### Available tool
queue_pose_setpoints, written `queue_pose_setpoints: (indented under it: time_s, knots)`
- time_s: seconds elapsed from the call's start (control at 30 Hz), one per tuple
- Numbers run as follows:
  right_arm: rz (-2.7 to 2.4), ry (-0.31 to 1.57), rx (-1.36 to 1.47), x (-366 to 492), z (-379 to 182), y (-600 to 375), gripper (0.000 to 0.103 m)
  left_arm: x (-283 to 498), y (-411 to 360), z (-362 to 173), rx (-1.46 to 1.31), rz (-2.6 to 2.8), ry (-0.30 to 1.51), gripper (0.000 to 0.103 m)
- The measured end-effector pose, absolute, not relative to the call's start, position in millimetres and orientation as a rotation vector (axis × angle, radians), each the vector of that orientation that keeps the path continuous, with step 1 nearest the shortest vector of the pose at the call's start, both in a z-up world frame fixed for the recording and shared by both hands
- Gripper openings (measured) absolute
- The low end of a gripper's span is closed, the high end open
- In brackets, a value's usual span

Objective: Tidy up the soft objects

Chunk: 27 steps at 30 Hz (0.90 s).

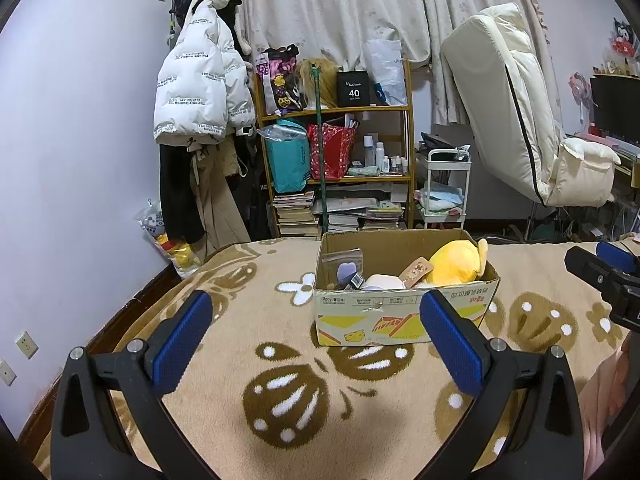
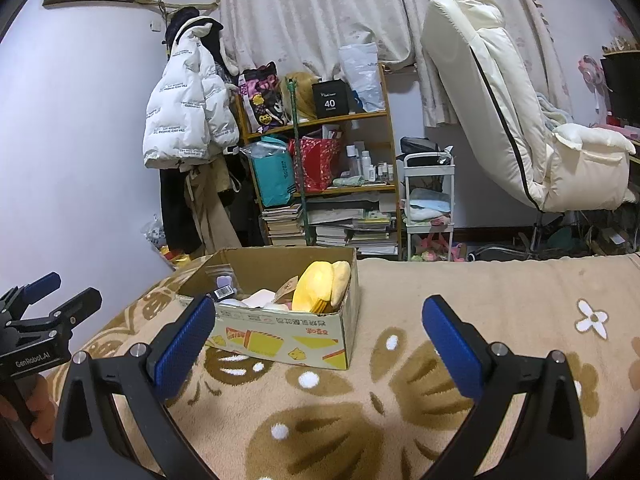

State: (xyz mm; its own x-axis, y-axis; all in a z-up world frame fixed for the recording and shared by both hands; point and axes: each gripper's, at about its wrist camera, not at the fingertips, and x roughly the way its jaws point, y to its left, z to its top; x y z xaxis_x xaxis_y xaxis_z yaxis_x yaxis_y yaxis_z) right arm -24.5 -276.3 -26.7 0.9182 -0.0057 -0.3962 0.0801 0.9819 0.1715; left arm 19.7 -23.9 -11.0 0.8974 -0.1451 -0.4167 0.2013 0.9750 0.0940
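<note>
Left wrist view: the left tool point(image 1: 316, 324) hovers spread wide and empty over the patterned blanket point(image 1: 240, 304) on the bed, aimed at the cardboard box point(image 1: 400, 316) just ahead.
Box contents: a yellow plush toy point(image 1: 454, 263), a pale soft item point(image 1: 384, 282) and a small plastic bag point(image 1: 344, 262) sit inside, gathered there likely to keep soft things together.
Right wrist view: the right tool point(image 2: 320, 326) is likewise released and holds nothing, with the box to its front left.
Task state: no soft item shows loose on the blanket, so sorting looks nearly done.

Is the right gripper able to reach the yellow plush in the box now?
Probably yes: the right gripper is open, the cardboard box has no lid, and the yellow plush lies on top.
</note>
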Motion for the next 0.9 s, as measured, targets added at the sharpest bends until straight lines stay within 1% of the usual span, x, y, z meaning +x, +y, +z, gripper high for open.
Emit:
queue_pose_setpoints:
  time_s: [0.9]
  knots:
    - [-0.041,0.406,0.186,-24.3,-25.8,-279.4,0.103,18.4,-20.6,-12.6,0.153,-0.179,0.432,0.102]
